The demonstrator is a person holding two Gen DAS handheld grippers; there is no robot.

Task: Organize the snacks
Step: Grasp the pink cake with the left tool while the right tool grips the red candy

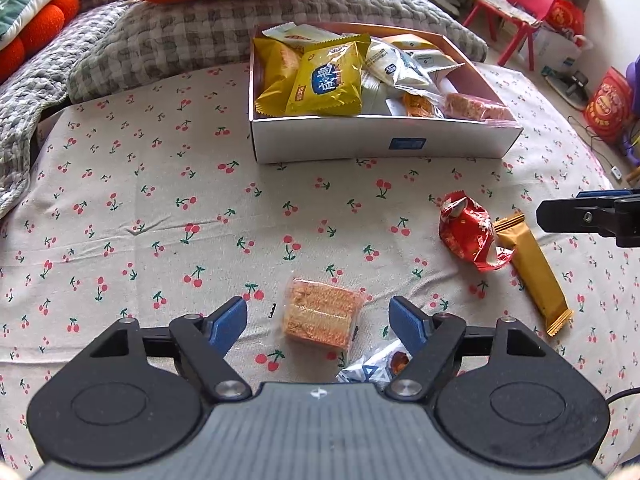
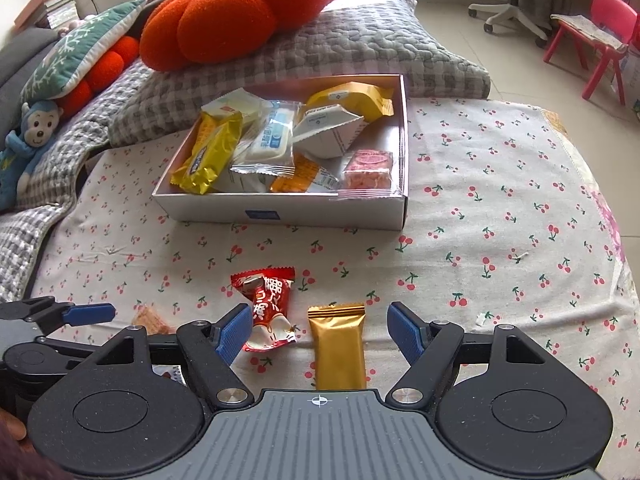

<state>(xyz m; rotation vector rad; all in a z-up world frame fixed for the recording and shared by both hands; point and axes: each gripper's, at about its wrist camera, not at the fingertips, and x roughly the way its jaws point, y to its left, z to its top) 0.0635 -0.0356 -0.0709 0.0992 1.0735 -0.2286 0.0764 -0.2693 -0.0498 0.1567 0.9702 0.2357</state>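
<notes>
Crisp snack [image 1: 322,314] between spread left tool [image 1: 318,322] fingers — gold bar [image 2: 339,346] inside spread right tool [image 2: 318,334].

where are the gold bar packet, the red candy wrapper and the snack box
gold bar packet [image 2: 340,350], right wrist view, middle of the wrapper
red candy wrapper [image 2: 269,307], right wrist view, printed centre
snack box [image 2: 280,214], right wrist view, white front wall

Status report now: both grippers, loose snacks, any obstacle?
Left gripper open around rice cake. Right gripper open over gold bar; red packet touches it. Box path unobstructed.
</notes>
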